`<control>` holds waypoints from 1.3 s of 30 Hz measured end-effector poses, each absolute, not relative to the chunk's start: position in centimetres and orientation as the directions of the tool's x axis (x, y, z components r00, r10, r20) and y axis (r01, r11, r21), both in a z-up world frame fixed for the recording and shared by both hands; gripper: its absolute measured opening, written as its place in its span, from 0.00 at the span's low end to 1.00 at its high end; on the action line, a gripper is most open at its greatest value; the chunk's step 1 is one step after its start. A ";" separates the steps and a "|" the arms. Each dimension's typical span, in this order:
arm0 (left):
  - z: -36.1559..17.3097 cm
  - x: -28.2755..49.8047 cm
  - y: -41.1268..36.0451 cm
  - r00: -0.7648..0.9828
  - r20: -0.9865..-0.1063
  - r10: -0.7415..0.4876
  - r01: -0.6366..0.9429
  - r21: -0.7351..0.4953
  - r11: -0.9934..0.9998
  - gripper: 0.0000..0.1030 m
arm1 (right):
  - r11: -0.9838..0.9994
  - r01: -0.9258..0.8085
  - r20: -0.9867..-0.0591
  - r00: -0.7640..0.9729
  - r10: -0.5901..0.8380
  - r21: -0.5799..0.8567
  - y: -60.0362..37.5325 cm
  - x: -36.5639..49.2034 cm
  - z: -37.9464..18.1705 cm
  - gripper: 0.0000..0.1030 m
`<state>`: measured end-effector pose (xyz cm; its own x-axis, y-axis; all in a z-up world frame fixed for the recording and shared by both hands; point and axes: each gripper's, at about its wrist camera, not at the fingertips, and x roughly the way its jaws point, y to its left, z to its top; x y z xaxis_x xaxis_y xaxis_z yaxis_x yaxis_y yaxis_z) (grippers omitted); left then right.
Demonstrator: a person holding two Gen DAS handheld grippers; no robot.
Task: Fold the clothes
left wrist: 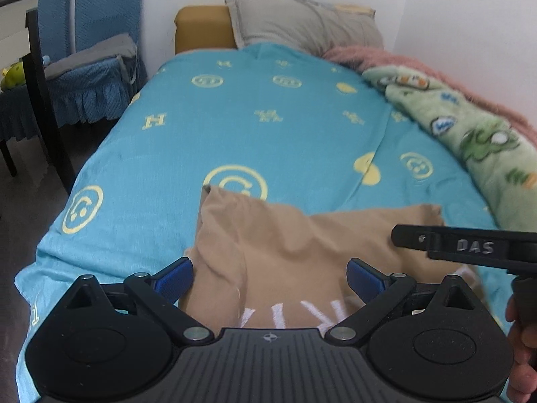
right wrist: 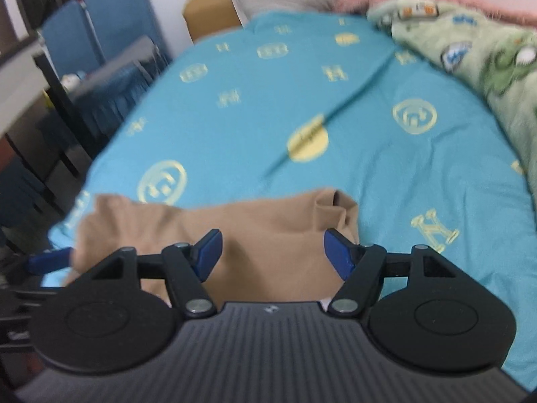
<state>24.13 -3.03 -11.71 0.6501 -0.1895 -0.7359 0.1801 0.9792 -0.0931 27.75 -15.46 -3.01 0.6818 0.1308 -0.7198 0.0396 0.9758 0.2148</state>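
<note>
I judge that if I close either gripper too shallowly it could pinch only the top layer and drag the rumpled tan garment (left wrist: 285,252) across the bed (left wrist: 235,117). The garment lies at the bed's near end, just under the released left gripper (left wrist: 270,277) and the released right gripper (right wrist: 272,252), both with nothing between their pads.
</note>
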 end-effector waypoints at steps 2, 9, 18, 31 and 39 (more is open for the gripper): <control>-12.2 24.5 -3.1 0.634 -0.749 -0.192 0.185 -0.094 0.978 0.96 | 0.977 0.039 -0.731 0.670 0.129 0.208 -15.3 27.9 -3.6 0.68; -11.1 22.5 -3.4 0.654 -0.730 -0.198 0.199 -0.086 0.976 0.96 | 0.970 0.053 -0.722 0.678 0.140 0.238 -15.6 26.1 -2.8 0.67; -11.0 18.3 -4.3 0.619 -0.763 -0.186 0.216 -0.062 0.974 0.96 | 0.963 0.086 -0.743 0.656 0.137 0.254 -15.8 21.4 -1.6 0.66; -6.6 13.2 -0.2 0.525 -0.665 -0.531 0.222 -0.495 0.840 0.99 | 0.851 0.188 -0.671 0.705 0.230 0.490 -19.1 17.6 1.0 0.70; -13.5 16.0 0.3 0.348 -0.702 -0.621 0.000 -0.663 0.749 0.97 | 0.698 0.267 -0.642 0.681 0.351 0.665 -20.0 17.0 -0.5 0.87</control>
